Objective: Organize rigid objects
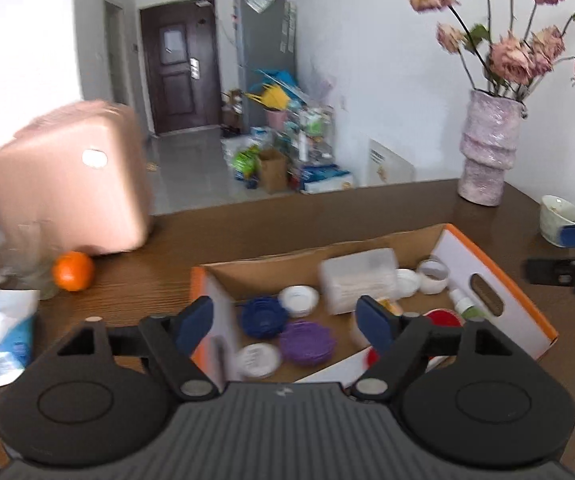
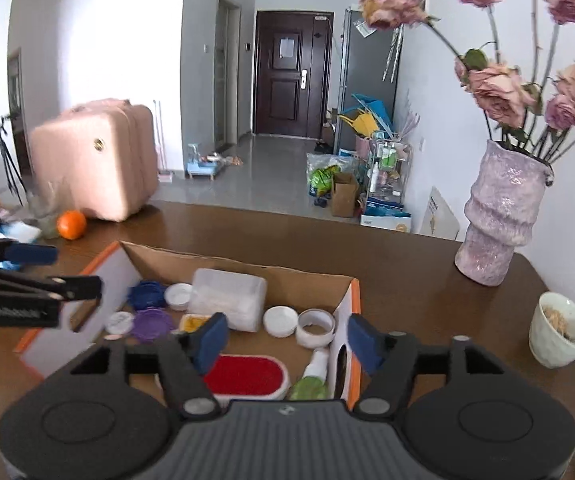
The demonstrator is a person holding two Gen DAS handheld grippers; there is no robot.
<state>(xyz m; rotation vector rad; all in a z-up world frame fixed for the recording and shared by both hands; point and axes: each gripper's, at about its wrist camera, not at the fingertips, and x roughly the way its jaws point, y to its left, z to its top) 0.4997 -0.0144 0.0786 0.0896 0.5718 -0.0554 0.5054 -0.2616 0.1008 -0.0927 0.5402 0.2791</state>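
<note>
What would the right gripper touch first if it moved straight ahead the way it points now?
Probably the red oval lid in the cardboard box: it lies just ahead of the open right gripper, between its fingers. Depth is unclear, so the gripper might pass above it and reach the roll of tape.

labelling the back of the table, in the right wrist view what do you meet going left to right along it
pink suitcase → orange → cardboard box → purple vase → white bowl
</note>
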